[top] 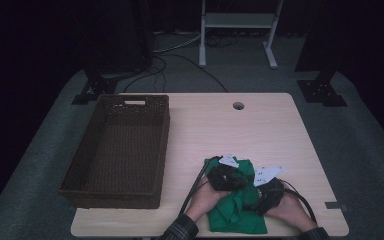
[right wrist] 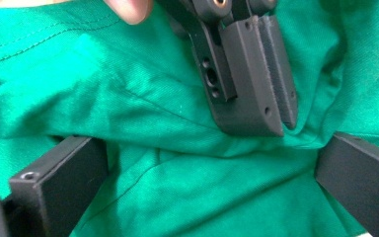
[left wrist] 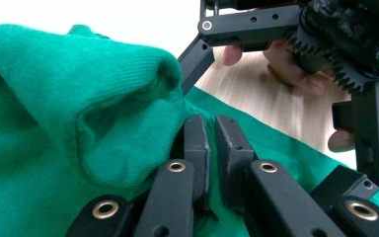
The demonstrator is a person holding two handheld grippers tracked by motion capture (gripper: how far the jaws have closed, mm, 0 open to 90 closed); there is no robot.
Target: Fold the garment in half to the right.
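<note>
A crumpled green cloth (top: pixel 237 212) lies at the table's front edge, right of centre. My left gripper (top: pixel 227 179) rests on its upper left part. In the left gripper view its jaws (left wrist: pixel 211 123) stand almost together, with a thin fold of the green cloth (left wrist: pixel 54 98) pinched between them. The right gripper view shows those same closed jaws of the left gripper (right wrist: pixel 276 123) dug into a crease of the cloth (right wrist: pixel 128 98). My right gripper (right wrist: pixel 209 148) is open, its jaws wide apart over the cloth. It sits on the cloth's right side (top: pixel 270 195).
A dark woven basket (top: pixel 162 150) stands on the left half of the light wooden table (top: pixel 250 130), its inside bare. A cable hole (top: pixel 238 106) is near the far edge. Cables trail from both grippers toward the person.
</note>
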